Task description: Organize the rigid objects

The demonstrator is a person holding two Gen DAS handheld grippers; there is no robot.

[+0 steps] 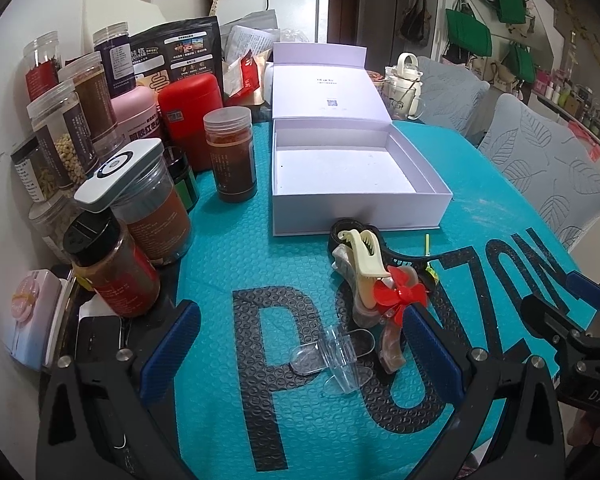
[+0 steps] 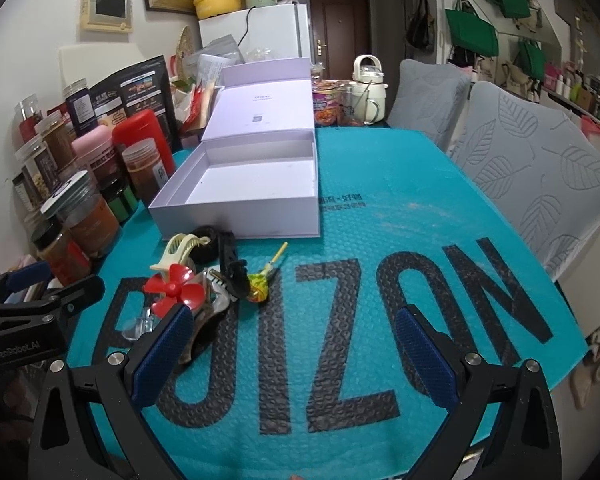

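Clutter lay in one small heap on a teal bubble mat [image 1: 236, 264] that covered the bench, just in front of a white box [image 1: 356, 204]. The box stood with its hinged lid folded back and its tray bare, which suggested it was meant to receive the heap.

The heap held a cream hair clip [image 1: 366, 250], a red toy propeller [image 1: 402, 290], a clear plastic cup [image 1: 340, 360] tipped on its side, a brown marbled clip [image 1: 392, 354] and a black band [image 1: 340, 228], all touching or overlapping. A lollipop [image 2: 259, 286] with a yellow stick lay just beside them, toward the right edge of the bench.

The left gripper [image 1: 300, 356] hovered low over the heap with its blue-padded fingers [image 1: 168, 352] spread wide and nothing between them; the clear cup sat nearest its gap, likely the first pick. The right gripper [image 2: 290, 354] hung beside it over bare mat, fingers [image 2: 162, 360] likewise wide apart and empty, its left finger close to the marbled clip.

Jars of spices and beans [image 1: 232, 152], a red canister [image 1: 190, 120] and a black pouch [image 1: 176, 52] crowded the left edge of the bench, close to the box's left wall, so a reach from that side looked tight. Two grey chair backs [image 2: 540, 160] stood along the right edge. The tangle of the heap itself seemed the main obstacle, since lifting one piece could drag its neighbours.
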